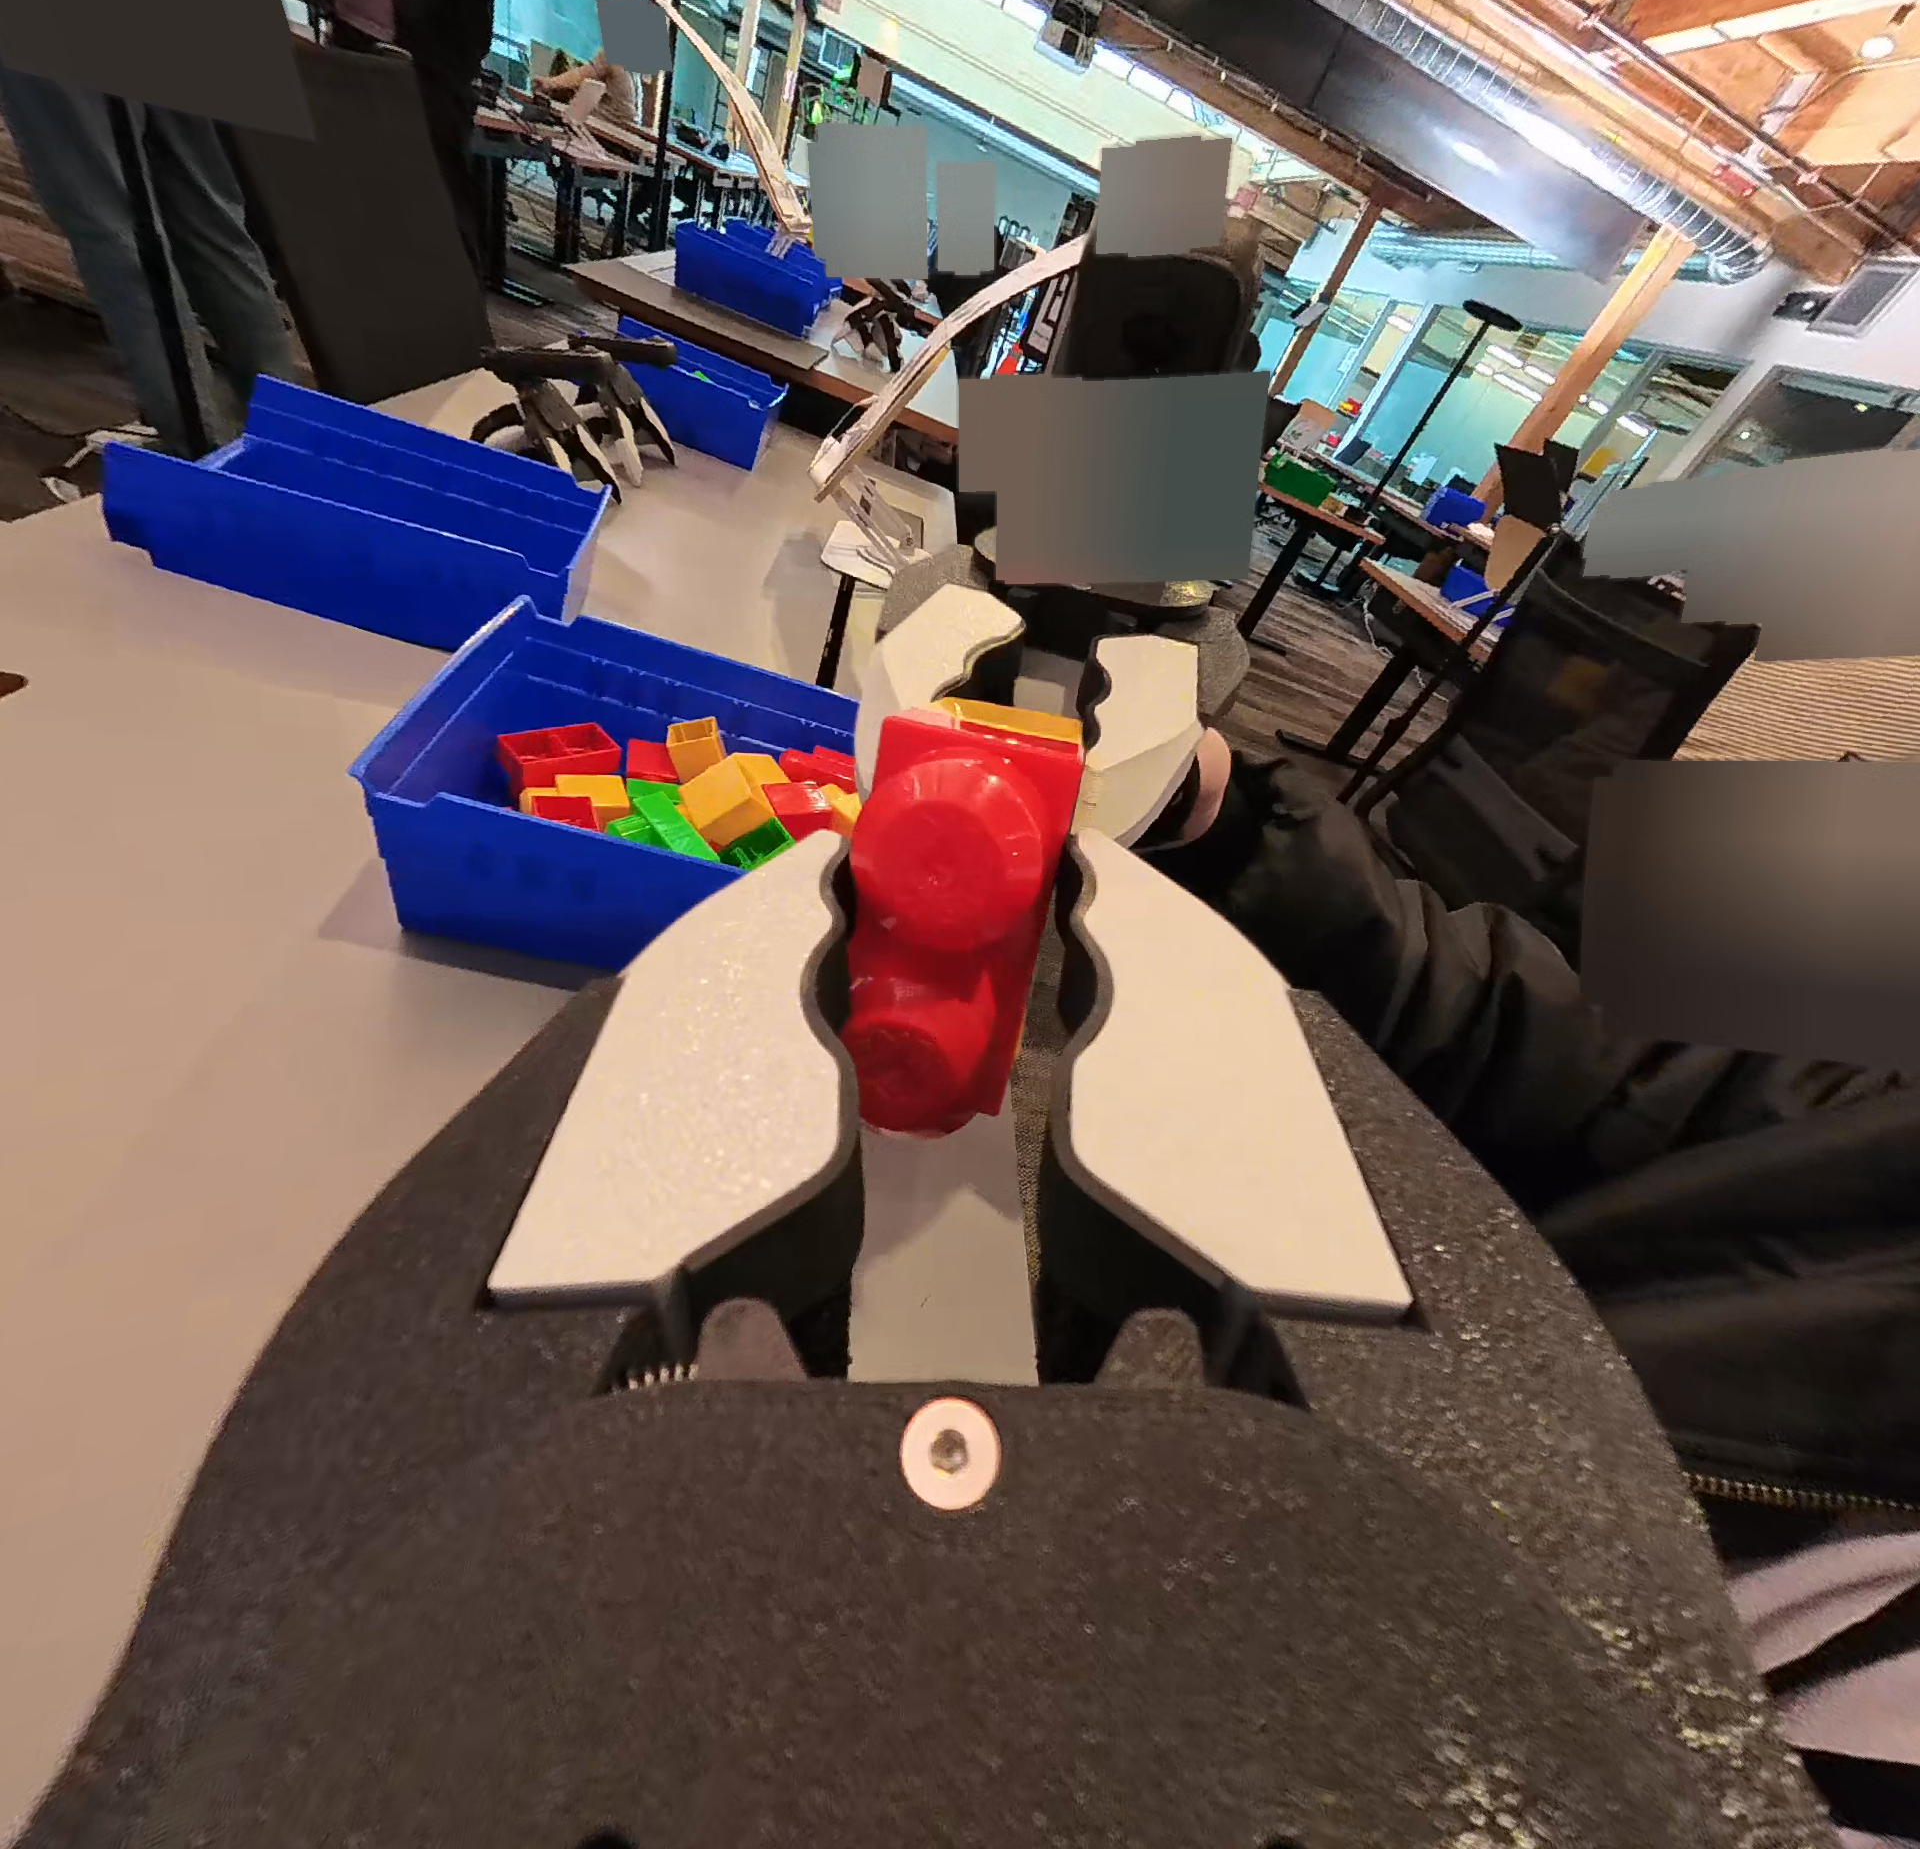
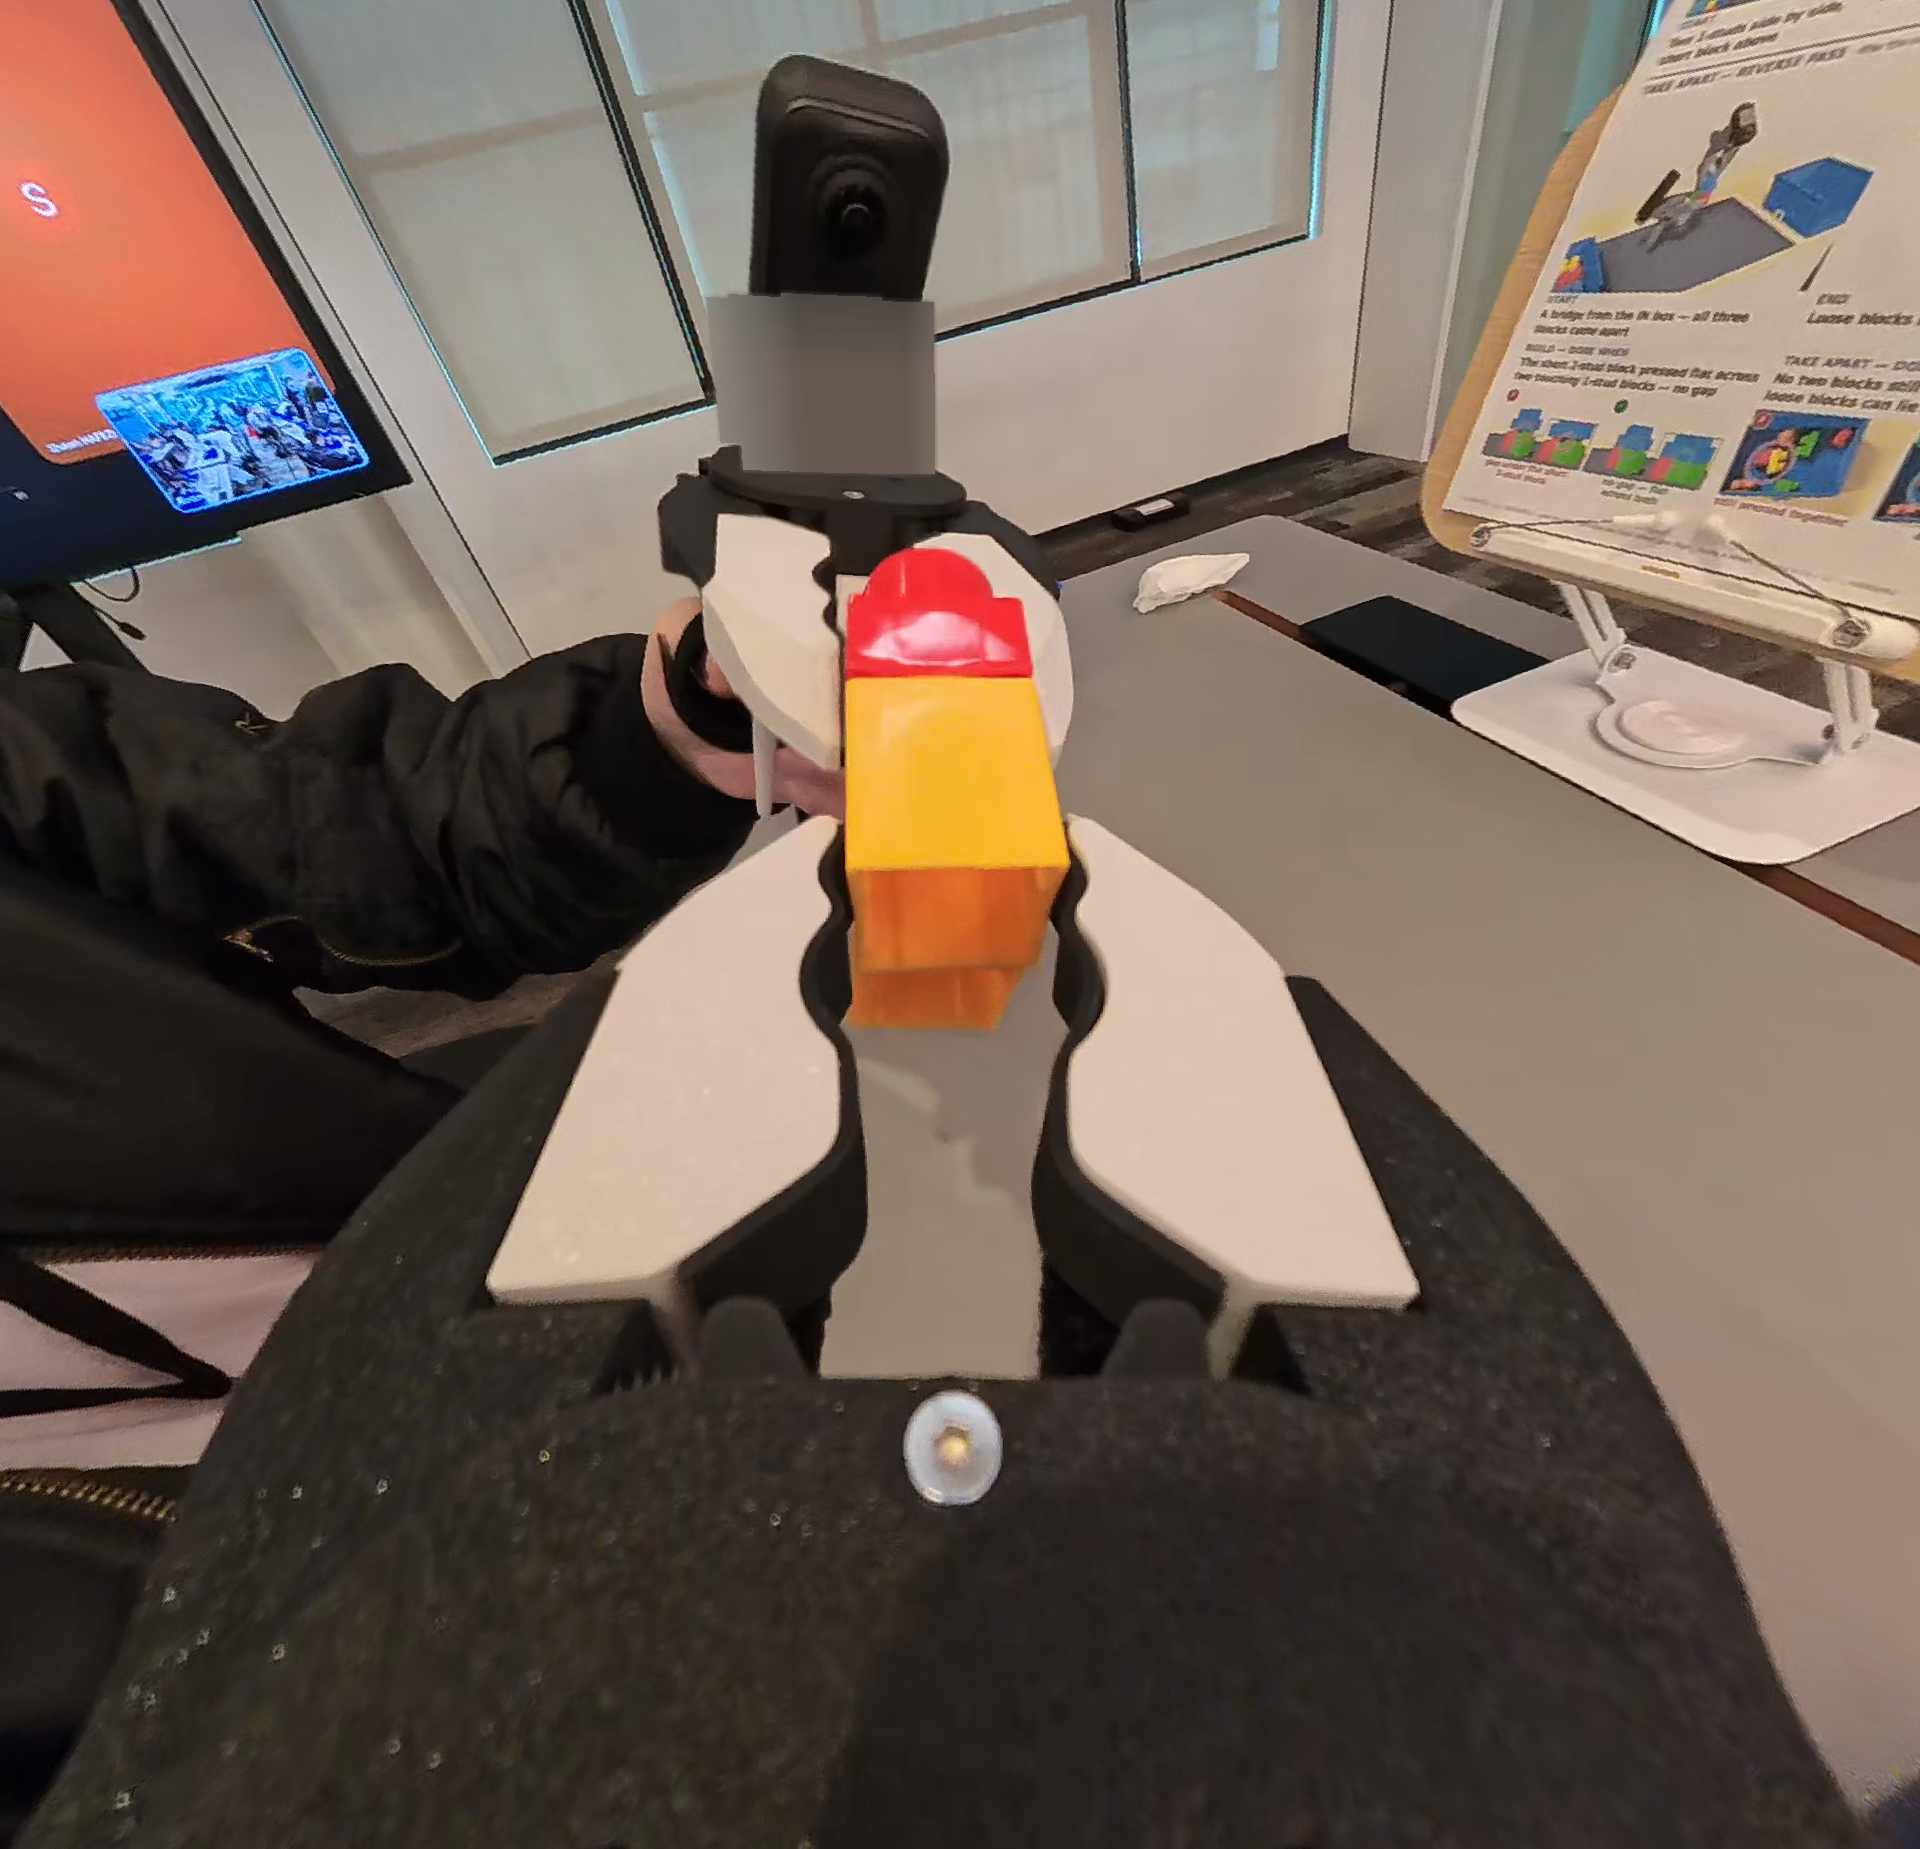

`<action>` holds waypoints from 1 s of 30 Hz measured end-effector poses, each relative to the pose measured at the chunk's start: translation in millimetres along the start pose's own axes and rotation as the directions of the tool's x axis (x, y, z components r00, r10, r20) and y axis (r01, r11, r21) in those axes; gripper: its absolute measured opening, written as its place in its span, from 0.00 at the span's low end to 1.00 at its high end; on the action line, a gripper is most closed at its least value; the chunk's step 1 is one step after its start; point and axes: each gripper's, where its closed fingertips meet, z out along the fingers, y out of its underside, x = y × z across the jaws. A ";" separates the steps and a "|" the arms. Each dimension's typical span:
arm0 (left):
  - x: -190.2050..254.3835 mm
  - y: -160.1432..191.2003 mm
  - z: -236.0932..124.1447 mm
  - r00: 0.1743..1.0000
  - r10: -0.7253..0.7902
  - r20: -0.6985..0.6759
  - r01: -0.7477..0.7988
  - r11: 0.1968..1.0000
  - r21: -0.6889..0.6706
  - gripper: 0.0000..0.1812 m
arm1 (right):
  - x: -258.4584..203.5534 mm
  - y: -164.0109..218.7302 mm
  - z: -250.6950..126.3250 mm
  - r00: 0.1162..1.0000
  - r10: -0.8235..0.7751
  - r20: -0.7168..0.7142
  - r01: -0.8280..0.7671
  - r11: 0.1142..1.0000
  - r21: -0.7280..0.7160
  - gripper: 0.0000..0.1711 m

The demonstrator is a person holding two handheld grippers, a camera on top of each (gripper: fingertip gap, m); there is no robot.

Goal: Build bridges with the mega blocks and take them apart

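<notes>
While both grippers meet in mid-air over the grey table (image 2: 1455,916), the left gripper (image 1: 951,864) is clenched on a red block (image 1: 951,926), studs facing the camera, pinned between its fingertips. Beyond those tips sits a yellow block (image 1: 1023,721), mostly hidden behind the red one. The right gripper (image 2: 951,864) clamps that yellow block (image 2: 951,791) between its own fingertips, its hollow underside facing the lens. Just past it, the red block (image 2: 935,620) shows only a sliver; the seam between the two looks closed. Left of the left gripper's fingers, a blue bin (image 1: 468,843) holds loose blocks (image 1: 686,786), partly cut off by a finger.
</notes>
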 end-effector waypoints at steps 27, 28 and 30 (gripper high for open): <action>-18.2 7.3 -15.3 0.996 -0.081 0.023 0.079 0.994 0.078 0.20 | 79.4 40.4 -99.6 0.926 0.121 -0.357 -0.085 0.990 0.115 0.43; -17.1 6.9 -8.9 0.996 -0.085 0.013 0.083 0.993 0.080 0.20 | 58.2 34.5 -70.8 0.959 0.107 -0.261 -0.081 0.991 0.108 0.44; -14.9 6.9 1.1 0.996 -0.084 -0.002 0.084 0.993 0.080 0.20 | 28.8 29.5 -27.5 0.987 0.102 -0.123 -0.093 0.992 0.080 0.47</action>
